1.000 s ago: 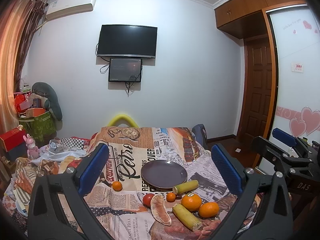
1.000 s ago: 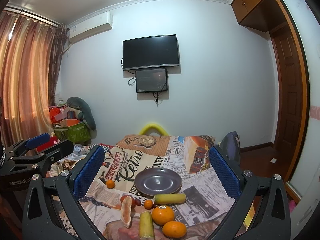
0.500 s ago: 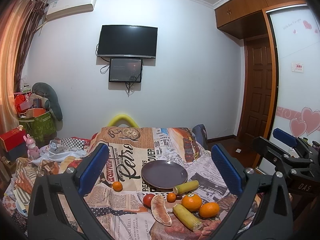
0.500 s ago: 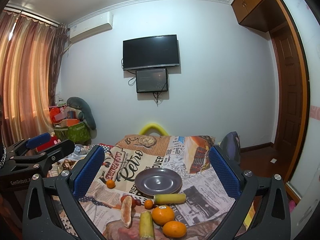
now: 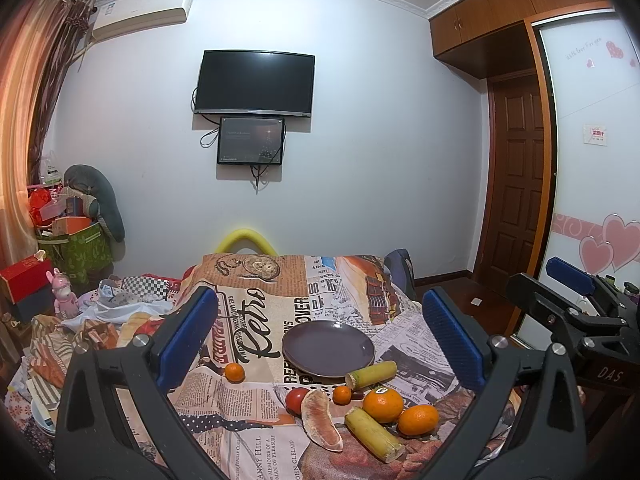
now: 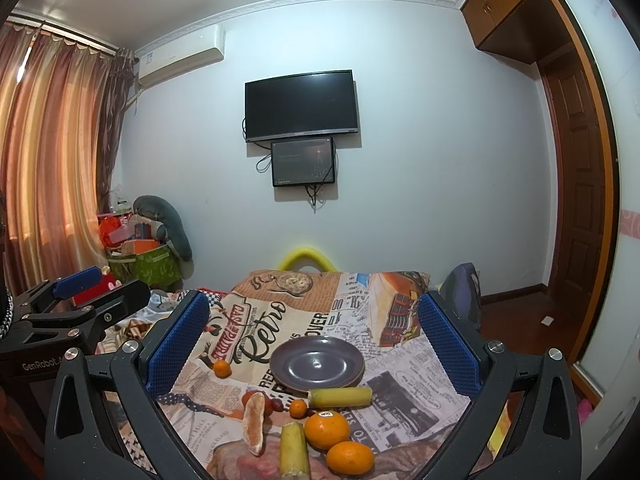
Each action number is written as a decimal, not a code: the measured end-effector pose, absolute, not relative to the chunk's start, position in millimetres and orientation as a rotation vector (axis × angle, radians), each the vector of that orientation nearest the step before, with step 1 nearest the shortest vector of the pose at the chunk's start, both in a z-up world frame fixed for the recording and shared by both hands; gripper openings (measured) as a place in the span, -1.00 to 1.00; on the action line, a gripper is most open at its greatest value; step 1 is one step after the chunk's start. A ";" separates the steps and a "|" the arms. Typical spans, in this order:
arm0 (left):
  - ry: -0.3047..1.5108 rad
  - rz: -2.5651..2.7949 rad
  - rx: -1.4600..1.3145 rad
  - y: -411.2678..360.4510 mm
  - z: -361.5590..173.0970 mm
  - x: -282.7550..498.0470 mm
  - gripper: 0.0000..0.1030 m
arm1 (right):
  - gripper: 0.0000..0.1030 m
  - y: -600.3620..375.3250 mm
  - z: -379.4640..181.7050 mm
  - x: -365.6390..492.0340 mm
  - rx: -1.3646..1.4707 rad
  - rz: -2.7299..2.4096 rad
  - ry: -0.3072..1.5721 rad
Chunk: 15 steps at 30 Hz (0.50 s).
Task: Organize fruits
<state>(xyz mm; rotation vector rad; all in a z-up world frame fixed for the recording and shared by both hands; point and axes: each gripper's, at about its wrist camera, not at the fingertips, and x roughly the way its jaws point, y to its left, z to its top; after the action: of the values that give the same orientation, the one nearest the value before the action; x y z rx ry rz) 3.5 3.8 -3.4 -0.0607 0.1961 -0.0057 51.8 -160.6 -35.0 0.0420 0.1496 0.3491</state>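
Stock on my table (image 5: 360, 280), taken from both wrist views: one purple plate (image 6: 317, 361) at centre, bare; one small mandarin (image 6: 222, 369) alone at its 9 o'clock, apart from the rim; one cane piece (image 6: 340, 397) lying crosswise at the plate's 6 o'clock, touching or just short of the rim (I cannot tell which). Nearer me, in a loose cluster: one tomato (image 5: 296, 400), one pomelo wedge (image 6: 255, 417), a second small mandarin (image 6: 297, 408), one stickered orange (image 6: 327, 429), one plain orange (image 6: 349, 457) at its 5 o'clock, and a second cane piece (image 6: 294, 450) pointing towards me. Some small dark fruits sit between tomato and mandarin, too small to identify. Tools: left gripper (image 5: 320, 336) held above the near edge, jaws spread wide, nothing between them; right gripper (image 6: 313, 344) likewise spread wide and empty, alongside at the left's 3 o'clock. Step in hand, as I judge it: the opening one, nothing yet on the plate. My next move calls for lowering one gripper onto a cluster piece, probably the stickered orange, closing across its widest part without nudging its neighbours, then carrying it to 12 o'clock onto the plate.
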 end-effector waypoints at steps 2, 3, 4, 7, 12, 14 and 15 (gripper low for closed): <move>0.196 -0.006 -0.060 3.4 -3.5 3.3 1.00 | 1.00 -160.7 -35.1 51.8 0.042 0.350 0.149; 0.196 -0.006 -0.059 3.3 -3.5 3.3 1.00 | 1.00 -160.7 -35.1 51.7 0.042 0.350 0.149; 0.196 -0.005 -0.058 3.4 -3.6 3.4 1.00 | 1.00 -160.7 -35.2 51.6 0.042 0.349 0.149; 0.196 -0.006 -0.059 3.7 -3.5 3.3 1.00 | 1.00 -160.9 -35.4 51.6 0.043 0.349 0.149; 0.197 -0.005 -0.059 3.8 -3.9 3.5 1.00 | 1.00 -161.0 -35.7 51.5 0.044 0.349 0.149; 0.199 -0.006 -0.058 3.9 -4.7 4.2 1.00 | 1.00 -161.2 -36.4 52.0 0.046 0.348 0.149; 0.199 -0.006 -0.057 3.8 -4.7 4.1 1.00 | 1.00 -161.3 -36.8 52.1 0.047 0.349 0.150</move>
<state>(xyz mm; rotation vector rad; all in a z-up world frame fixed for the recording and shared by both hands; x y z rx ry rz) 4.1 3.8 -4.7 -0.0573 0.1987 -0.0063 52.1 -161.3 -36.8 0.0470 0.1501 0.3485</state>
